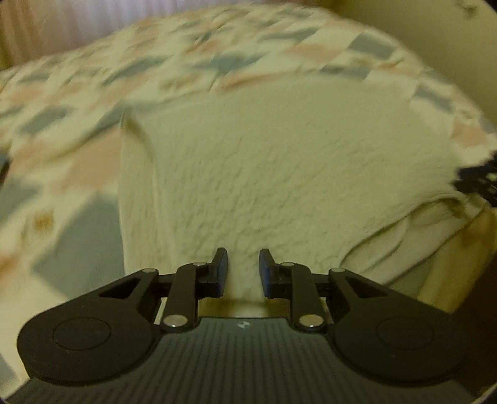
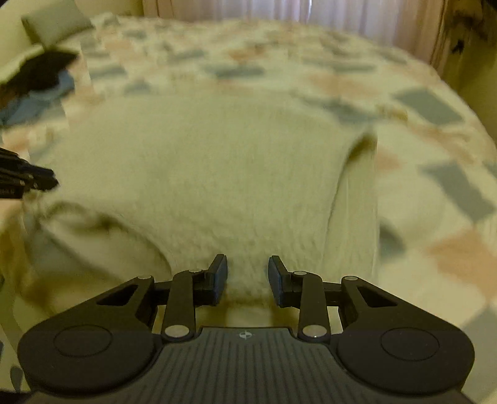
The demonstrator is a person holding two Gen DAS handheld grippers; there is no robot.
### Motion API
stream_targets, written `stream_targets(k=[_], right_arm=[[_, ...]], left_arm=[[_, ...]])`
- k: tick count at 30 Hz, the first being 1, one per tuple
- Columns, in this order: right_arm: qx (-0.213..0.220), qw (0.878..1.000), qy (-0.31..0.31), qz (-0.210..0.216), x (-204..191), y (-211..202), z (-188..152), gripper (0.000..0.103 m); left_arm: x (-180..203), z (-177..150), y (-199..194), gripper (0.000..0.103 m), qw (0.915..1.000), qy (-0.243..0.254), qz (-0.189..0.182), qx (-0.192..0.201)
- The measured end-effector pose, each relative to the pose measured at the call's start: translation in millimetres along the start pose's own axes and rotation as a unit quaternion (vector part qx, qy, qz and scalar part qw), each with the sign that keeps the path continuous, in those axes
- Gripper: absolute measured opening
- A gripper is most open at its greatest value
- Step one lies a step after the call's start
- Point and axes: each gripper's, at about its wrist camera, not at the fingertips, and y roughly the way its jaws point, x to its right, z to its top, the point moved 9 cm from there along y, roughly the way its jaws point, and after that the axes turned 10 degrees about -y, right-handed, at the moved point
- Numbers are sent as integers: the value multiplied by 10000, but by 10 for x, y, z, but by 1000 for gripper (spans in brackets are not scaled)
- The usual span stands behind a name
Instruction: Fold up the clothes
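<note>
A cream fleece garment lies spread on the bed, its near edge lifted toward both cameras. In the left wrist view my left gripper has that near edge bunched between its pads, which press on the fabric. A sleeve-like strip runs down the garment's left side. In the right wrist view the same garment fills the middle, and my right gripper pinches its near edge the same way. A folded strip lies along its right side. Both views are blurred by motion.
A patchwork quilt of grey, pink and cream squares covers the bed. Dark and blue clothes lie at the far left beside a pillow. Curtains hang behind. A dark blurred gripper part shows at the left edge.
</note>
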Motion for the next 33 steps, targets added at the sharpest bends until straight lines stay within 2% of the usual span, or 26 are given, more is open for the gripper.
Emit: stream_targets(k=[2,6,8,12,13,14,15,16,18,19,21,23,26,28,30,31,33], right_arm=[[29,10000,57,-17,-8,-56,-13,32],[537,9978,395,-29,74,-299,171,32],[626,9972,392,-103,95,-312,201,32],[196,9991,352,-97,106,-52,34,33],[253,9989,371,-94,104,-74,32,33],[333,9986,397,-93,116,-129,58,33],[408,9982,429,-91,131,-187,85,33],[448,9979,456,-86,142,-217,89,33],[517,9972,537,-56,153,-262,106,33],[540,9967,597,-40,157,-269,112,33],[591,9956,727,4,158,-274,134,33],[658,9942,851,61,143,-270,176,34],[711,9937,861,132,88,-250,241,36],[707,9942,797,155,44,-230,267,36],[683,9944,783,192,7,-202,284,36],[675,9944,787,205,-8,-193,292,36],[681,9944,778,214,-33,-177,317,36]], left_arm=[[24,5,-73,18,9998,-172,87,40],[76,102,-305,19,9984,-475,-9,296],[78,52,-271,19,9982,-571,68,190],[-11,-88,-253,19,9925,-1195,231,-71],[-52,-94,-320,21,9893,-1444,219,-24],[-108,-94,-414,33,9848,-1726,200,61],[-173,-106,-484,38,9795,-2006,177,111],[-256,-137,-532,47,9711,-2381,105,121],[-430,-237,-541,52,9468,-3216,-84,65],[-520,-303,-514,56,9301,-3669,-172,28],[-664,-428,-435,57,8944,-4459,-352,30],[-778,-511,-358,61,8570,-5118,-567,194],[-854,-533,-300,62,8134,-5713,-907,614],[-889,-525,-229,62,7935,-5936,-1089,779],[-892,-493,-130,62,7790,-6071,-1320,847],[-887,-475,-80,62,7784,-6065,-1383,846],[-868,-434,9,62,7853,-5963,-1451,812]])
